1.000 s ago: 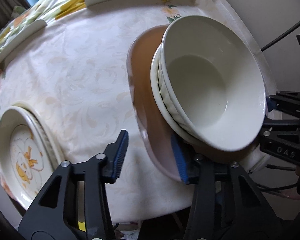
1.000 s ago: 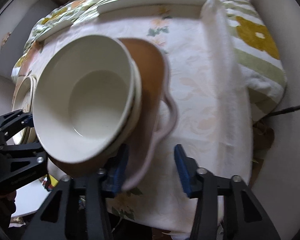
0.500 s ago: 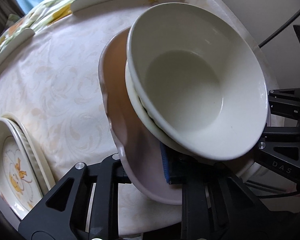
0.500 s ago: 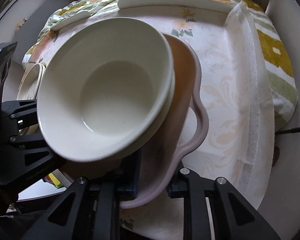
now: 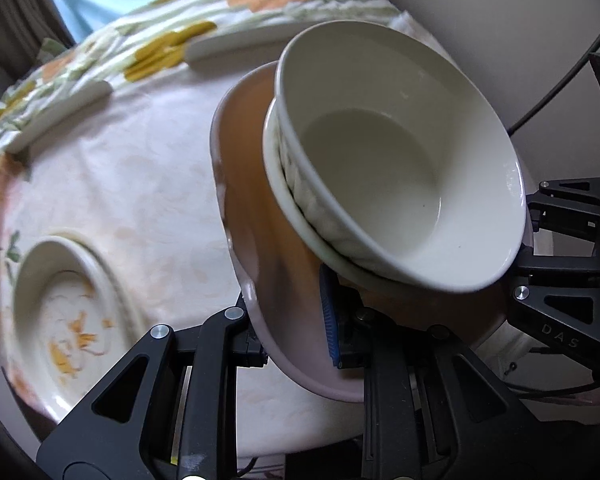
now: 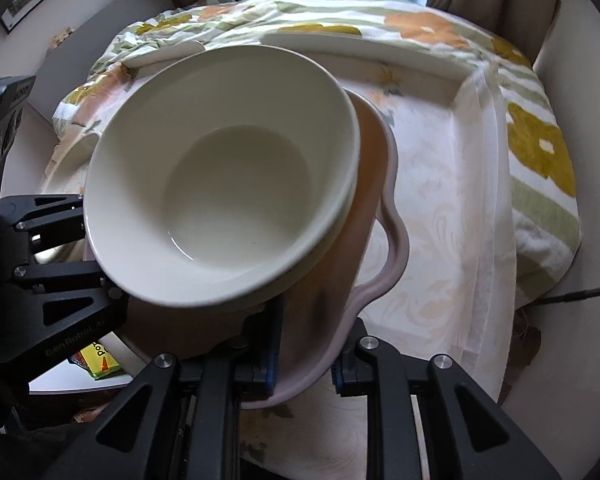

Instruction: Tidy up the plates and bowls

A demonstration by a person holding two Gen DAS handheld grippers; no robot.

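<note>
Bowls (image 5: 400, 184), cream, nested two deep, sit on a pink scalloped dish (image 5: 256, 216) with orange-brown inside, tilted above the pale tablecloth (image 5: 140, 184). Left to right in left wrist view: floral plates (image 5: 68, 320) stacked on the cloth at far left, well apart from the dish; left gripper (image 5: 292, 344) clenched on the dish's near rim, blue pad (image 5: 330, 320) inside the rim; bowls; right gripper's black frame (image 5: 564, 280) at far right. Right wrist view: left gripper frame (image 6: 52, 276) at left, right gripper (image 6: 304, 360) clamped on the dish's wavy edge (image 6: 392, 240). Flowered bedding (image 6: 536, 148) lies behind.
</note>
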